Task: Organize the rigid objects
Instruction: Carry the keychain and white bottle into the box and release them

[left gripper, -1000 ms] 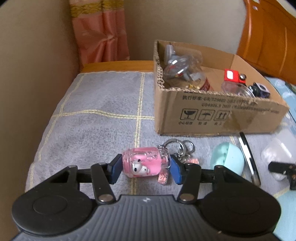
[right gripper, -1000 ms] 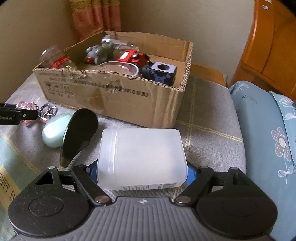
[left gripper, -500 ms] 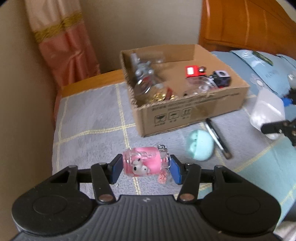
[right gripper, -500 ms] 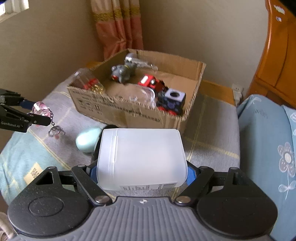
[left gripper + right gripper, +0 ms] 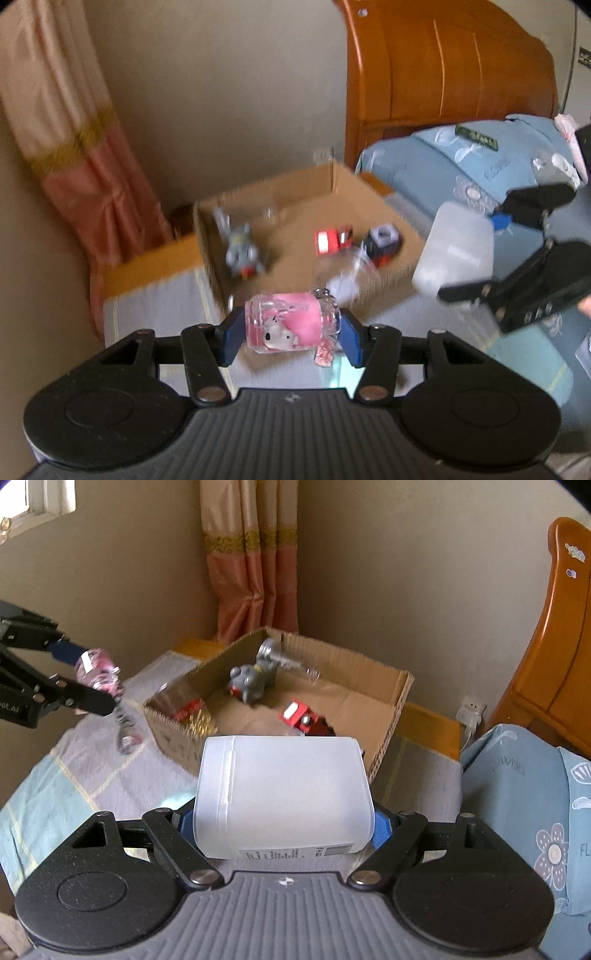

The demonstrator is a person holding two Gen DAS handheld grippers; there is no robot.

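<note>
Both loads now off blanket, up higher than a second ago. Left gripper [image 5: 291,334] pinching pink keychain bottle [image 5: 290,326], right gripper [image 5: 282,818] clamping frosted plastic container [image 5: 282,797]. Cardboard box [image 5: 391,716] just ahead, so drop-in probably next.

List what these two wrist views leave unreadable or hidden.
- Barcode label text on the translucent white plastic container: right wrist view, too small.
- Cardboard box near corner contents: right wrist view, container covers them.
- Box contents: left wrist view, motion blur.
- Pink keychain bottle rings: left wrist view, behind bottle.
</note>
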